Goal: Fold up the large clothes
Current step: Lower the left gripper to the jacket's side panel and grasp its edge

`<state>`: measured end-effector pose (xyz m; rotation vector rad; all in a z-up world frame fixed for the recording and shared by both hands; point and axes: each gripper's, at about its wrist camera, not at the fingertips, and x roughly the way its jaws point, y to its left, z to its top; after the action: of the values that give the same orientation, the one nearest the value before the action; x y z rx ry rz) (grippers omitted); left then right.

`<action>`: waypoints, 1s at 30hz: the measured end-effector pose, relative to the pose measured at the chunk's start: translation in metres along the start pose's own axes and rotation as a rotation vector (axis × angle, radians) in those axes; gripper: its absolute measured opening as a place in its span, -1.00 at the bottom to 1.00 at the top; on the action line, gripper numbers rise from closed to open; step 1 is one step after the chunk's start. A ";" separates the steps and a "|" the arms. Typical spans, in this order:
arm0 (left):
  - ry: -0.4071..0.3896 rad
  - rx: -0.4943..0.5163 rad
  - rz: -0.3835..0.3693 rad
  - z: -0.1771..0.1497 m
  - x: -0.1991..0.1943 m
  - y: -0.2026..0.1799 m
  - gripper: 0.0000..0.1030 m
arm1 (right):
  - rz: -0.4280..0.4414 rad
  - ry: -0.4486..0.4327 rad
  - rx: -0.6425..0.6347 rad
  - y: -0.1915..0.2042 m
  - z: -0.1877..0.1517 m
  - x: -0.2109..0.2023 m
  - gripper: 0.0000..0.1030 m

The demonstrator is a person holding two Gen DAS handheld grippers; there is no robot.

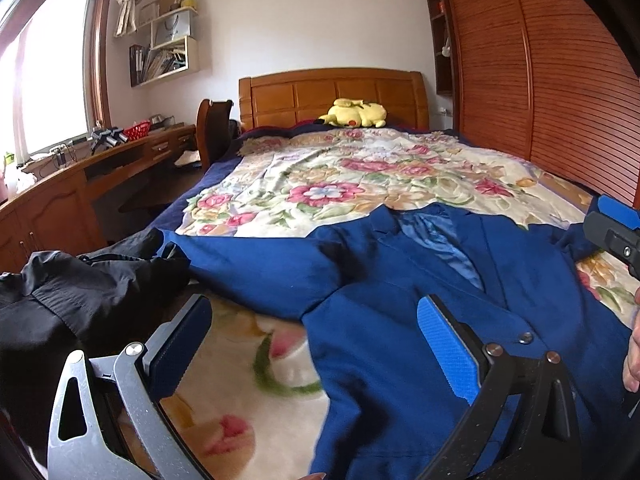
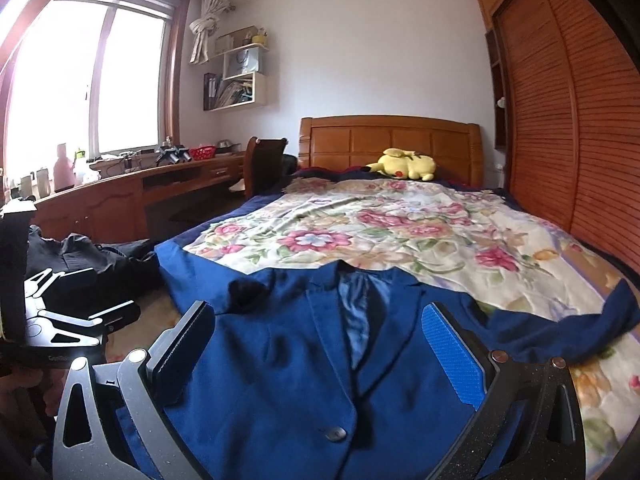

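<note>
A dark blue suit jacket (image 1: 400, 280) lies face up at the foot of the bed, collar toward the headboard, one sleeve stretched left and the other to the right. My left gripper (image 1: 316, 344) hovers open over its left side and the floral blanket. From the right wrist view, the same jacket (image 2: 288, 368) fills the foreground with a dark button (image 2: 335, 433) near the front. My right gripper (image 2: 320, 352) hangs open above the jacket's chest, nothing between its fingers. The left gripper (image 2: 76, 312) shows at the left edge, the right gripper (image 1: 616, 236) at the far right.
A floral blanket (image 1: 340, 176) covers the bed. A black garment (image 1: 80, 296) is heaped at the bed's left foot corner. A yellow plush toy (image 1: 356, 114) rests by the wooden headboard (image 1: 332, 96). A wooden wardrobe (image 1: 540, 80) lines the right side, a desk (image 1: 100, 172) the left.
</note>
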<state>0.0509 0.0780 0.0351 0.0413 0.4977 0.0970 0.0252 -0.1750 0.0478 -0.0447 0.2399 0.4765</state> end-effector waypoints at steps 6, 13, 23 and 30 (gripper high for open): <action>0.067 -0.002 0.011 -0.001 0.031 0.021 1.00 | 0.042 0.044 0.009 -0.005 -0.007 0.024 1.00; 0.155 -0.024 0.005 0.004 0.071 0.050 1.00 | 0.051 0.092 -0.011 -0.018 -0.006 0.044 1.00; 0.259 -0.101 0.001 0.011 0.128 0.080 0.80 | 0.038 0.163 -0.004 -0.025 0.004 0.056 1.00; 0.326 -0.156 0.007 0.008 0.164 0.089 0.41 | 0.048 0.181 -0.023 -0.017 0.003 0.061 1.00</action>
<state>0.1908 0.1836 -0.0298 -0.1274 0.8141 0.1502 0.0858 -0.1624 0.0365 -0.1052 0.4137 0.5240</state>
